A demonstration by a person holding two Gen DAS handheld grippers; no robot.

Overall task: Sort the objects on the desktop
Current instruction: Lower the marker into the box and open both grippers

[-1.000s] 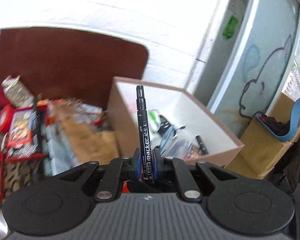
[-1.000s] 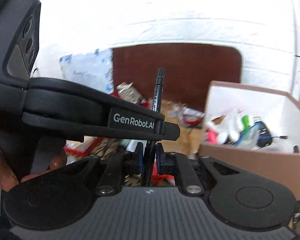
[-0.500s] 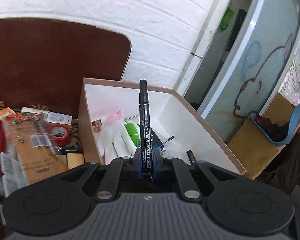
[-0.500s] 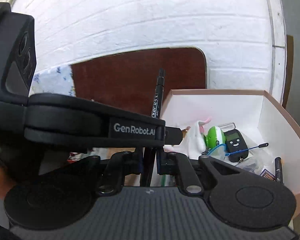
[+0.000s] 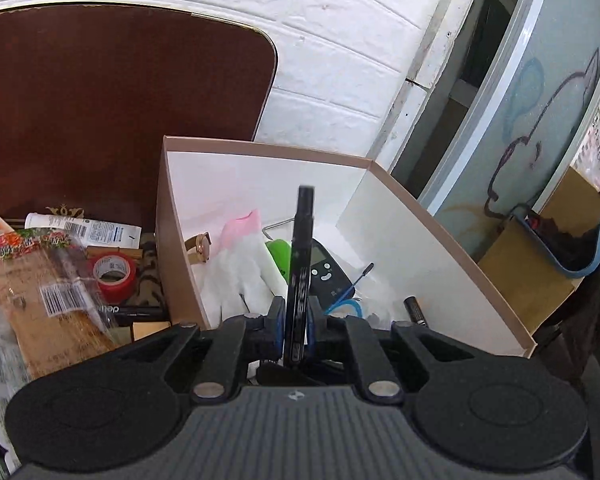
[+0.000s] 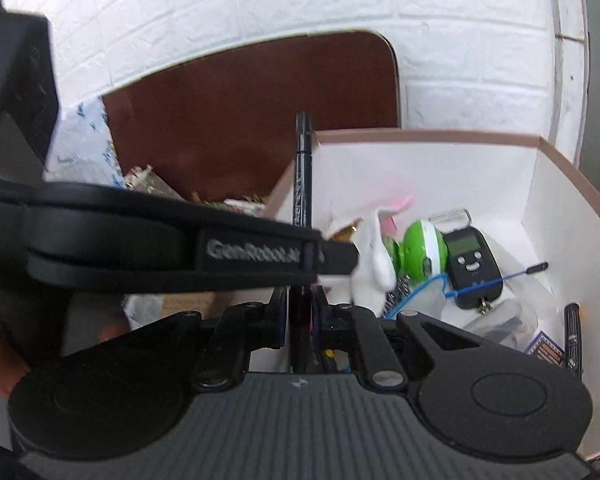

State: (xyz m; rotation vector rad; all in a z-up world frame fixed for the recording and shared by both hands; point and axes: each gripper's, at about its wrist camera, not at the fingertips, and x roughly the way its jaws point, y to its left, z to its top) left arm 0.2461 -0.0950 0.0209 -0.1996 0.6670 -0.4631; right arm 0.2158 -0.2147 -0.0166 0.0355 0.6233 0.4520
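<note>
My left gripper (image 5: 294, 320) is shut on a black marker (image 5: 300, 264) that stands upright between the pads, over the near edge of an open cardboard box (image 5: 260, 148). My right gripper (image 6: 302, 312) is shut on a second black pen (image 6: 302, 184), also upright, at the box's (image 6: 420, 136) left wall. The left gripper's black body (image 6: 140, 252) crosses the right wrist view in front of that pen. In the box lie a white glove (image 5: 236, 276), a green round item (image 6: 420, 248), a black hand scale (image 6: 472, 268) and another black marker (image 6: 572, 332).
Left of the box on the dark brown table (image 5: 100, 100) lie a roll of red tape (image 5: 114, 274), a packet of noodles (image 5: 40, 300) and a white tube (image 5: 84, 230). A white brick wall stands behind. A brown carton (image 5: 532, 276) sits right of the box.
Both grippers have swung right from the snack pile to the box and come closer to it. Each keeps its pen.
</note>
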